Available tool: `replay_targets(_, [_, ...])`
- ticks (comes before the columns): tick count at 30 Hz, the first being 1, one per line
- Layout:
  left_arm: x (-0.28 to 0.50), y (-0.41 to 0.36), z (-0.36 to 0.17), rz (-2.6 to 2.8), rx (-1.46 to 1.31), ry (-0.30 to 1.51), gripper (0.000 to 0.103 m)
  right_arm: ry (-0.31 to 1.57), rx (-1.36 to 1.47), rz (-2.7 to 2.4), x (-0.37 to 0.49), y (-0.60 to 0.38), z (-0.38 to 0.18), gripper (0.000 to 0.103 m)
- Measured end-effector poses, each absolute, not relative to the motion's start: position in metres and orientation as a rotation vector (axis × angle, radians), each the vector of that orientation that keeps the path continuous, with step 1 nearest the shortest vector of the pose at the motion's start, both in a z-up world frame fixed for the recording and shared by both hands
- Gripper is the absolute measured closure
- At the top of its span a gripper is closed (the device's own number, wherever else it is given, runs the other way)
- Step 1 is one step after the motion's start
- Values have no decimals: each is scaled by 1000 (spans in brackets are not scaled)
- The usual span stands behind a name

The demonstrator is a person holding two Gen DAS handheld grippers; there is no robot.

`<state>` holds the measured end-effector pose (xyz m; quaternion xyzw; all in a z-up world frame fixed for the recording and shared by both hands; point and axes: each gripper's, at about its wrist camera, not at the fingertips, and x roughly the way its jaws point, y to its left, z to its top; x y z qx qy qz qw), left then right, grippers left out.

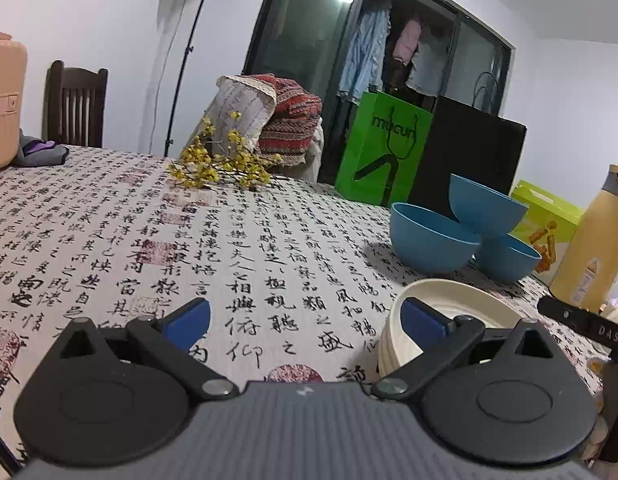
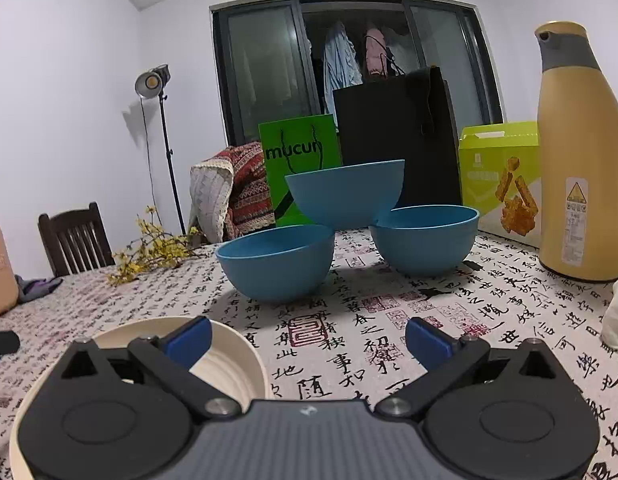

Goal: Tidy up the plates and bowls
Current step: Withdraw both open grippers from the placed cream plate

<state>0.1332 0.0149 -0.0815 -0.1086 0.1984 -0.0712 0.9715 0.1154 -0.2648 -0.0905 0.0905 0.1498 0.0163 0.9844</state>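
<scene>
Both grippers stood empty over the bench [image 2: 489, 312], which was covered with a cloth printed in black calligraphy. The left gripper [image 1: 305, 320] had its blue-padded jaws spread wide with only bare cloth between them; the right gripper [image 2: 307, 340] was likewise fully open and held nothing.

Three blue round plastic bowls sat toward the far side of the bench. Two rested on the cloth side by side, the left bowl [image 2: 279, 266] a little nearer than the right bowl [image 2: 425, 240]. The third blue bowl [image 2: 345, 194] was perched across their rims, tilted, bridging the gap between them. It looked balanced rather than nested, so the bowls probably were not yet properly stacked.

A stack of cream ribbed round plates [image 1: 449, 320] lay near both cameras, just beside the left gripper's right jaw and partly behind the right gripper's left jaw in the right wrist view. The ribbed edge suggested several plates, but how many could not be counted. Gathered in one pile, they seemed the sorted part of the task.

One tall yellow flask with a grey top [image 2: 581, 152] stood at the far right, well apart from the bowls.
</scene>
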Motion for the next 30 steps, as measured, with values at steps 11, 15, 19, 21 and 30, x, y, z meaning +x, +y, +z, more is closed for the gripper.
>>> replay_targets(11, [131, 16, -83, -141, -240, 374, 0, 270, 199, 25, 110, -266, -92, 0])
replay_targets(15, [128, 14, -83, -143, -228, 363, 0, 273, 208, 33, 111, -267, -92, 0])
replay_targets(19, [126, 13, -83, -135, -224, 347, 0, 266, 207, 25, 110, -267, -92, 0])
replay_targets(21, [126, 13, -83, -131, -221, 344, 0, 263, 208, 21, 109, -267, -92, 0])
replay_targets(30, [126, 13, -83, -102, -216, 341, 0, 261, 197, 4, 109, -265, -92, 0])
